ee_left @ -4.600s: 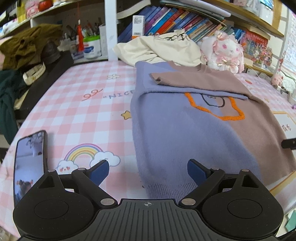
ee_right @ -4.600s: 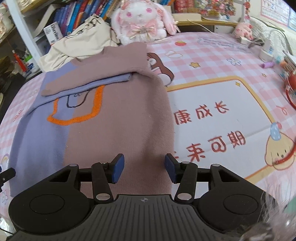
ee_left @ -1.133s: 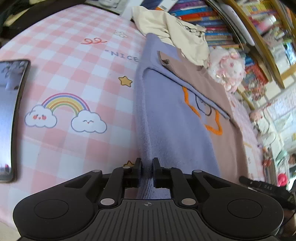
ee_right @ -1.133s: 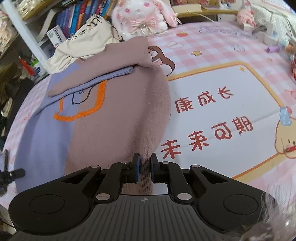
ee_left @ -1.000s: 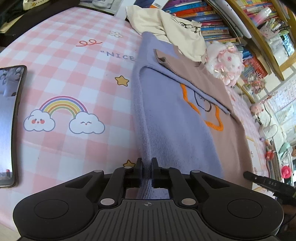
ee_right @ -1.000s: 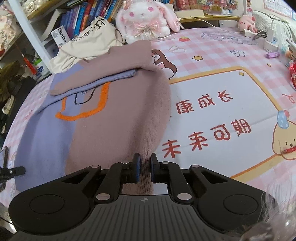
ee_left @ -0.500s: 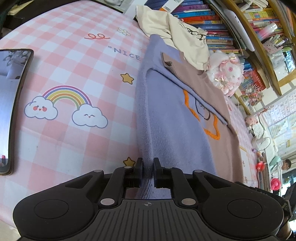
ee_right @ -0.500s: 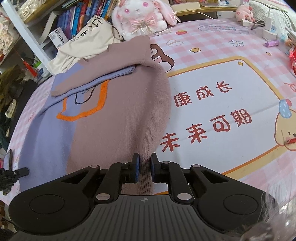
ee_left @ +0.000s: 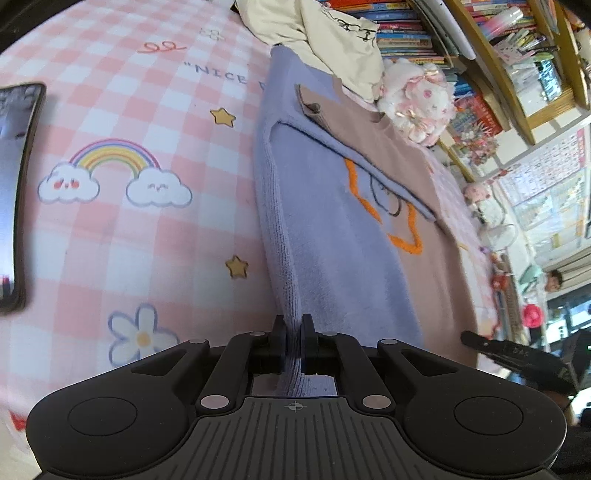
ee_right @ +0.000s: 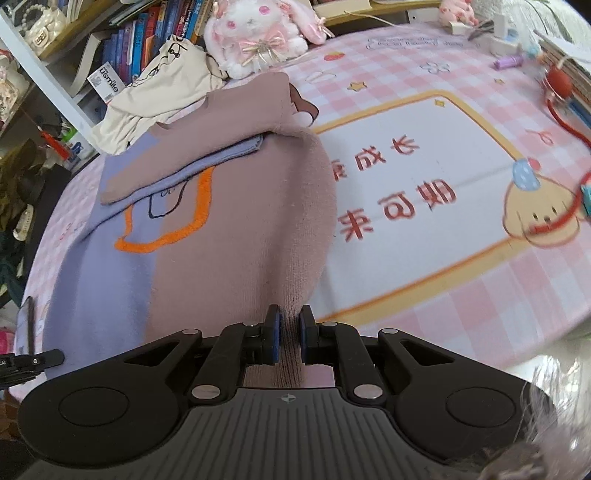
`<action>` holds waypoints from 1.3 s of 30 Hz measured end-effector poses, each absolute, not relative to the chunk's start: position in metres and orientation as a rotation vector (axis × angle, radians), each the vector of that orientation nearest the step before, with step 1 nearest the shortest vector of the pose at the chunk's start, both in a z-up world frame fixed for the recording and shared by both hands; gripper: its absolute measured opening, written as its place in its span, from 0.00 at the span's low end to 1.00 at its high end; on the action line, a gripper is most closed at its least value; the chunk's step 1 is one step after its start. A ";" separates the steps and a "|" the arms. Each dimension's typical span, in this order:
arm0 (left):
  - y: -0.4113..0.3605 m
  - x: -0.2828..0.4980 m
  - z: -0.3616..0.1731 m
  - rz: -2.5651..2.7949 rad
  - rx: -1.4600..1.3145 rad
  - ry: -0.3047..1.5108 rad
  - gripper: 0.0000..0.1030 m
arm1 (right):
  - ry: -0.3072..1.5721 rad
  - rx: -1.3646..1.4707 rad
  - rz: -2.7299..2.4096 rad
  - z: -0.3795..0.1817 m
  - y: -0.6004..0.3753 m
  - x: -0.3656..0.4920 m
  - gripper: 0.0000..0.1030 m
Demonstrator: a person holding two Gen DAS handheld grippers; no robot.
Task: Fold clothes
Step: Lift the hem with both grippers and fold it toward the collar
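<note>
Two-tone knit sweater (ee_left: 332, 236), lilac one half, dusty pink the other, lies flat on the pink checked worktop (ee_left: 147, 229), sleeves already folded across the chest. Cream garment (ee_right: 159, 92) and plush bunny (ee_right: 258, 33) sit just beyond its collar; phone (ee_left: 14, 192) well off its lilac side.

Left tool (ee_left: 293, 341) clenched on the lilac hem corner, fabric pinched between the pads. Right tool (ee_right: 289, 334) clenched on the pink hem corner, likewise.

Handling, judged: soft, thick, floppy knit, light, not fragile, not slippery; it will sag between the two grips and may stretch if pulled apart. Hem corners are the right hold. Keep both level and carry toward the collar so the fold lands square.
</note>
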State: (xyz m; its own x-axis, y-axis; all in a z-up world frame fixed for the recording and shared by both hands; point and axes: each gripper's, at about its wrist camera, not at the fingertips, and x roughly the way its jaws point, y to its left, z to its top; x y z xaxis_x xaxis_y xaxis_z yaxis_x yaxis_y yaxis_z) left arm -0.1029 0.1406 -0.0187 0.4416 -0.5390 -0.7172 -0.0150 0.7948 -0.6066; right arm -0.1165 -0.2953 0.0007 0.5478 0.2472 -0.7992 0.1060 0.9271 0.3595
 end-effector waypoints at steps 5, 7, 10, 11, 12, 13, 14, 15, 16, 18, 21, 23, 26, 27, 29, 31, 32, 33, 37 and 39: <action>0.146 -0.112 -0.023 -0.365 -0.647 1.105 0.05 | 1.039 0.495 0.098 0.000 -0.305 -0.128 0.10; 0.148 -0.111 -0.024 -0.365 -0.675 1.107 0.04 | 1.048 0.544 0.105 0.000 -0.310 -0.128 0.10; 0.153 -0.108 -0.021 -0.386 -0.748 1.079 0.04 | 1.044 0.629 0.143 0.004 -0.316 -0.126 0.10; 0.154 -0.107 -0.018 -0.399 -0.781 1.059 0.04 | 1.028 0.656 0.167 0.008 -0.318 -0.124 0.10; 0.156 -0.105 -0.015 -0.412 -0.814 1.036 0.04 | 1.007 0.685 0.196 0.013 -0.320 -0.121 0.10; 0.156 -0.103 -0.013 -0.424 -0.845 1.013 0.04 | 0.979 0.718 0.220 0.017 -0.322 -0.118 0.10; 0.156 -0.099 -0.010 -0.438 -0.875 0.988 0.04 | 0.952 0.752 0.245 0.022 -0.324 -0.115 0.10; 0.156 -0.094 -0.008 -0.450 -0.901 0.963 0.04 | 0.924 0.785 0.268 0.027 -0.326 -0.112 0.10; 0.154 -0.089 -0.005 -0.462 -0.921 0.939 0.04 | 0.900 0.824 0.280 0.030 -0.329 -0.108 0.10; 0.152 -0.079 0.002 -0.478 -0.952 0.882 0.04 | 0.851 0.903 0.296 0.034 -0.335 -0.098 0.10; 0.154 -0.061 0.011 -0.468 -0.987 0.817 0.04 | 0.802 0.975 0.309 0.038 -0.342 -0.078 0.10; 0.154 -0.047 0.014 -0.447 -0.996 0.787 0.04 | 0.774 0.981 0.318 0.043 -0.344 -0.063 0.10; 0.157 -0.030 0.020 -0.419 -0.982 0.751 0.04 | 0.742 1.017 0.320 0.047 -0.346 -0.042 0.10; 0.157 -0.024 0.023 -0.403 -0.961 0.741 0.04 | 0.736 1.036 0.319 0.046 -0.348 -0.036 0.10; 0.155 -0.013 0.030 -0.365 -0.907 0.724 0.04 | 0.725 1.073 0.317 0.045 -0.352 -0.024 0.10; 0.154 -0.004 0.035 -0.338 -0.876 0.711 0.04 | 0.723 1.076 0.324 0.044 -0.353 -0.011 0.10; 0.153 0.002 0.037 -0.330 -0.870 0.707 0.04 | 0.723 1.071 0.326 0.044 -0.353 -0.004 0.10; 0.151 0.008 0.038 -0.322 -0.865 0.702 0.04 | 0.722 1.068 0.326 0.044 -0.353 0.003 0.10; 0.146 0.030 0.045 -0.292 -0.844 0.685 0.04 | 0.706 1.106 0.296 0.038 -0.356 0.025 0.10; 0.145 0.039 0.048 -0.284 -0.841 0.683 0.04 | 0.700 1.140 0.275 0.033 -0.359 0.036 0.10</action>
